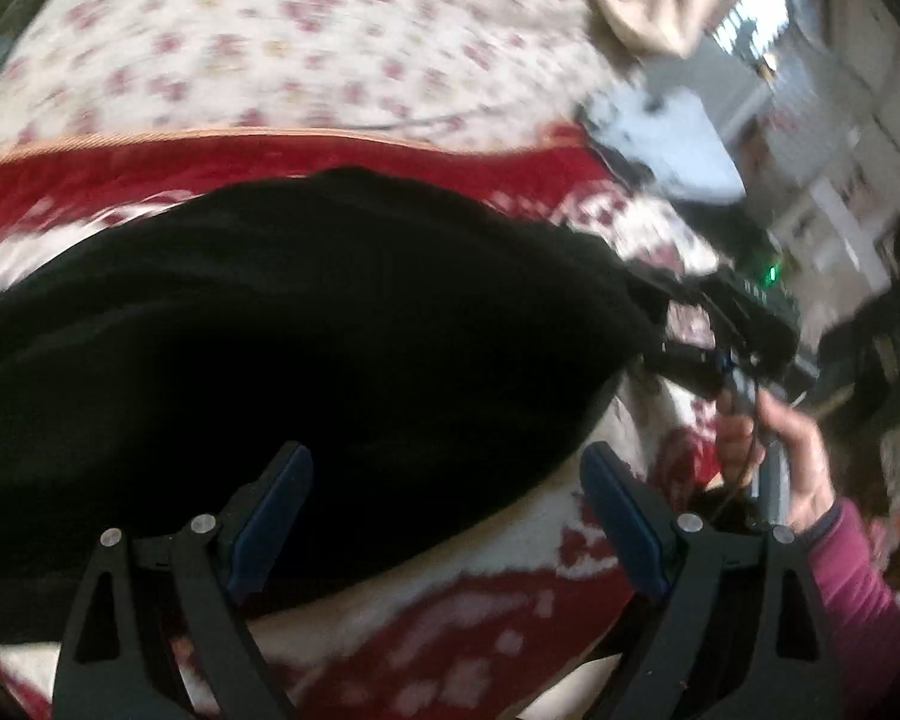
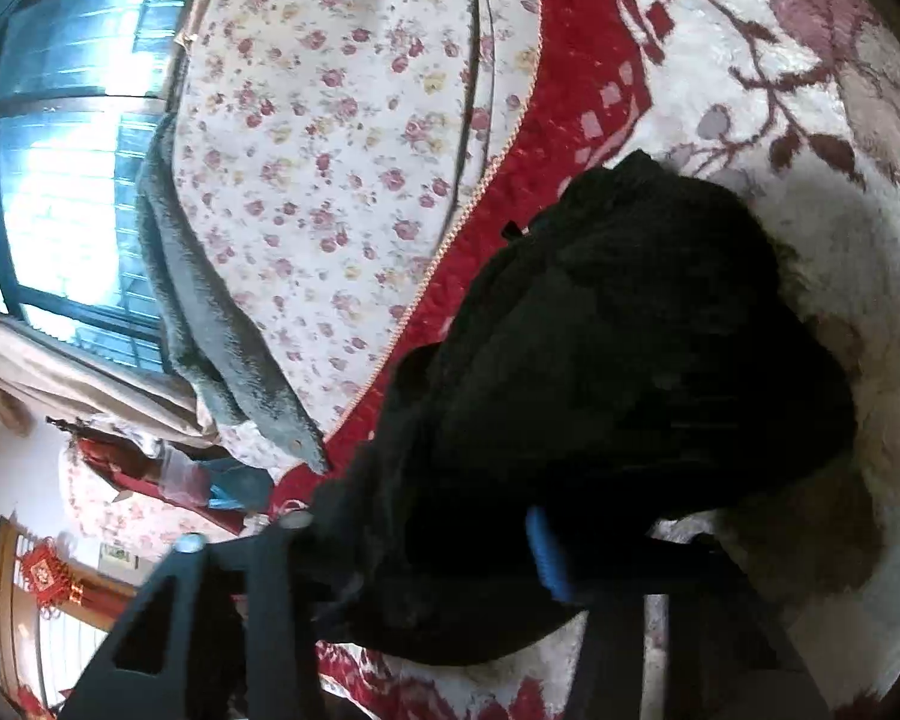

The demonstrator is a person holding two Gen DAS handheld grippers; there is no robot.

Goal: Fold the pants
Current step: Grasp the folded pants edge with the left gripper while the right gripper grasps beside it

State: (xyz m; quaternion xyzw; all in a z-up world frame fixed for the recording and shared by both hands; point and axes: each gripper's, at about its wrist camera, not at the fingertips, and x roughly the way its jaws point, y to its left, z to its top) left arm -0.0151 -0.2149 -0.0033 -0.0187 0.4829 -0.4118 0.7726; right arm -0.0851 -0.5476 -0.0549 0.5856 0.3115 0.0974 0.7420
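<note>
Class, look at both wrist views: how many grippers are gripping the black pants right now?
1. The right gripper has black pants bunched between its fingers at the garment's near end. The left gripper hangs open above the cloth, holding nothing.

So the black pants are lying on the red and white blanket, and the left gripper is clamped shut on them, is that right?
Not quite. The black pants do lie on the red and white blanket, but the left gripper is open, its pads spread apart over the cloth without pinching it. The left wrist view shows this.
</note>
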